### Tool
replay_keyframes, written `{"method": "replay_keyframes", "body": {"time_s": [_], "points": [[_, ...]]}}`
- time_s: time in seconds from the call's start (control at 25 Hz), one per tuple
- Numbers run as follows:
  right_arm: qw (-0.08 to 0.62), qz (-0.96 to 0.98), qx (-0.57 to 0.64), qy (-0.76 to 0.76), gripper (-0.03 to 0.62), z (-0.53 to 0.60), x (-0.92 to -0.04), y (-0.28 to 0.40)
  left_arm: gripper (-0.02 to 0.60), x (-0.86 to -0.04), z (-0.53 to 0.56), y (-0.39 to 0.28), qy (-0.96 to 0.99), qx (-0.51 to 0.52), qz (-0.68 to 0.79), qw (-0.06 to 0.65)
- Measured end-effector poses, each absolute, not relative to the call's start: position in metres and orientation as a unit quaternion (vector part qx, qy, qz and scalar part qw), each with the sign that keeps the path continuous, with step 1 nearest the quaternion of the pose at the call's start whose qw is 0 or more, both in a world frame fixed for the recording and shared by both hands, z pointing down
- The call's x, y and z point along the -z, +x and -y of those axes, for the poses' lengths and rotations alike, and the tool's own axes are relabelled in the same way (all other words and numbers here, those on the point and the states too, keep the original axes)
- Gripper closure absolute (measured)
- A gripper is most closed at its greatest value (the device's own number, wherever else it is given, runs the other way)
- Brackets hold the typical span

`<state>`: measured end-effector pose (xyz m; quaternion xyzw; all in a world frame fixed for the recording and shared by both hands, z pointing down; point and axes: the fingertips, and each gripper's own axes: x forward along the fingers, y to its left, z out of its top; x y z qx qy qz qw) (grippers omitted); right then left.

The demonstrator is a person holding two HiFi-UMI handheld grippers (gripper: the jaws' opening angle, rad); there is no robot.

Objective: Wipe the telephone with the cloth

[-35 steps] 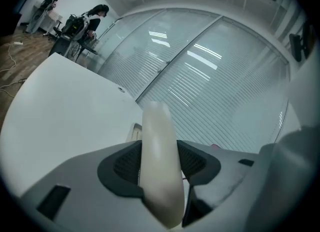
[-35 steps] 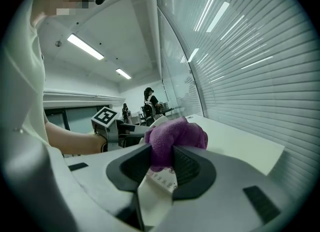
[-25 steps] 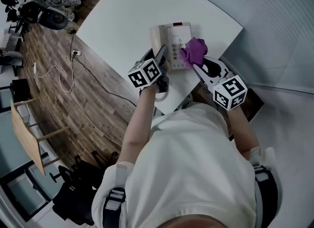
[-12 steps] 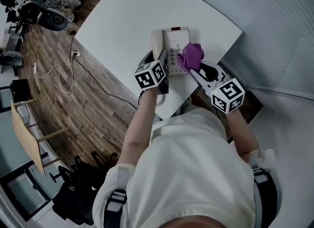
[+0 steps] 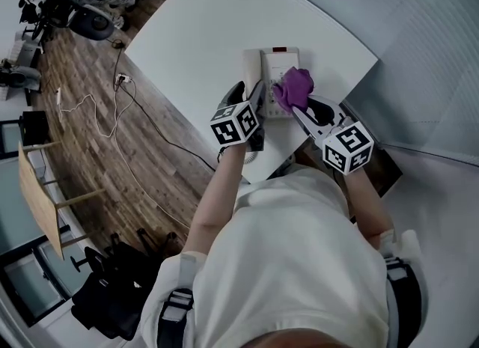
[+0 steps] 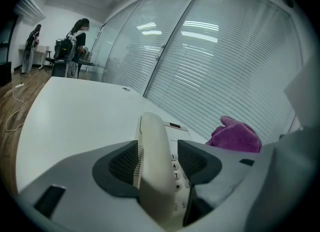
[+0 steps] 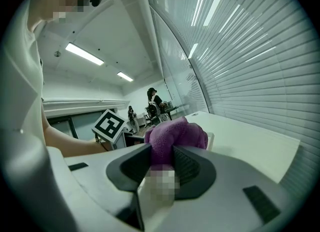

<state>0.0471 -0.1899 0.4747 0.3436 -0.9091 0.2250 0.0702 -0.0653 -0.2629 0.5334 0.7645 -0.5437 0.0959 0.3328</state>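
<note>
Head view: the telephone [image 5: 278, 77] rests on the tabletop [image 5: 187, 32], and the cloth [image 5: 294, 86] lies on it. Left gripper view alone shows the left hand-held gripper [image 6: 158, 143] spread astride the handset [image 6: 150, 126]. Right gripper view: the right hand-held gripper [image 7: 162, 148] pinches the cloth, which is probably soft and light. Hold its bunched middle.

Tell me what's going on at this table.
A person is wiping a telephone on a white table. The right hand-held gripper pinches a purple cloth and holds it over the keypad. The left hand-held gripper straddles the handset; its jaws have just opened slightly, leaving a gap on one side.
</note>
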Motion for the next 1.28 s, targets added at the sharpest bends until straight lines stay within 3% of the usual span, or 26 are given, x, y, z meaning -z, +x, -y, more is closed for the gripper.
{"method": "replay_keyframes", "body": {"time_s": [0.28,0.52,0.64,1.28], "points": [[0.068,0.906,-0.207,0.364,0.462,0.194,-0.466,0.037,0.351,-0.511,0.241,-0.088,0.757,-0.059,0.563,0.326],[0.066,0.898,-0.204,0.383,0.462,0.176,-0.455,0.025,0.509,-0.488,0.202,-0.102,0.754,-0.016,0.564,0.337],[0.071,0.902,-0.195,0.377,0.462,0.157,-0.448,0.013,0.544,-0.484,0.18,-0.104,0.756,-0.013,0.553,0.35],[0.055,0.889,-0.189,0.413,0.462,0.066,-0.433,-0.024,0.561,-0.47,0.085,-0.126,0.79,-0.034,0.495,0.36]]}}
